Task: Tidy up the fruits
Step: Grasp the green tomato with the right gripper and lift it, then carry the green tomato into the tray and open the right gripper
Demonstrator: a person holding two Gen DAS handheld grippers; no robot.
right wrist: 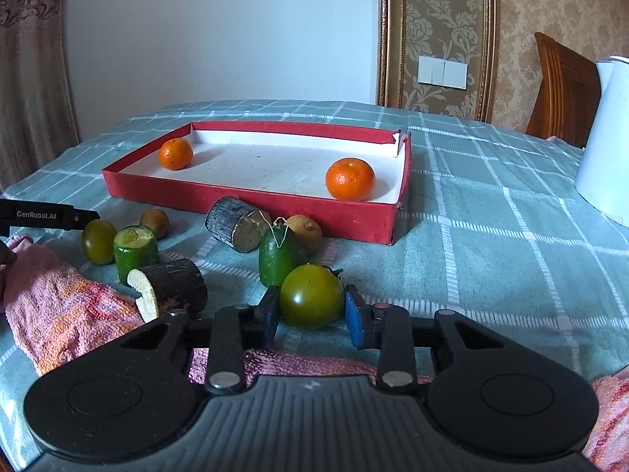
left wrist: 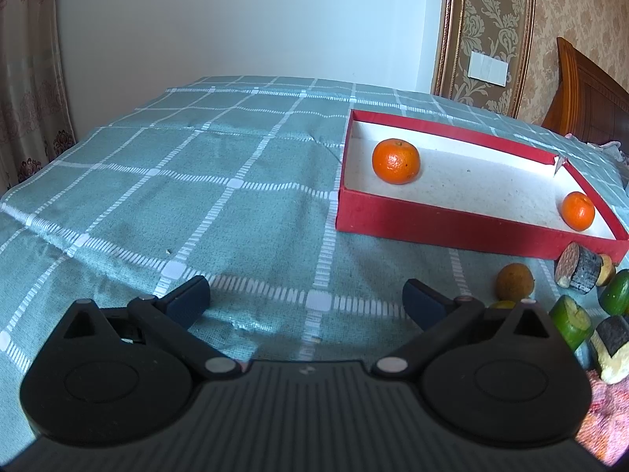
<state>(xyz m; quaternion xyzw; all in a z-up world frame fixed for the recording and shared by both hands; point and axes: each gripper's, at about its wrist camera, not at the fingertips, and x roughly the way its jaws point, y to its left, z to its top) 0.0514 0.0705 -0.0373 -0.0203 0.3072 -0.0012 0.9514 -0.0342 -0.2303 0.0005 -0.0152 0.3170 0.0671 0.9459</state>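
Right now the right gripper (right wrist: pixel 311 312) has its blue pads clamped on either side of a green tomato (right wrist: pixel 311 295), which sits on the checked tablecloth (right wrist: pixel 491 244) just in front of a green oval fruit (right wrist: pixel 280 255). The left gripper (left wrist: pixel 306 297) is spread wide with nothing between its fingers, hovering over bare cloth. The red box (right wrist: pixel 251 200) lies further back on the table with two oranges inside, one (right wrist: pixel 175 153) near the far left corner, one (right wrist: pixel 350 179) near the right end. Loose in front of the box: dark cut cane pieces (right wrist: pixel 232 223), a green cut piece (right wrist: pixel 135 251), another green tomato (right wrist: pixel 98 241), brown round fruits (right wrist: pixel 154 222). A pink towel (right wrist: pixel 63 299) lies at left, under the right gripper's body.
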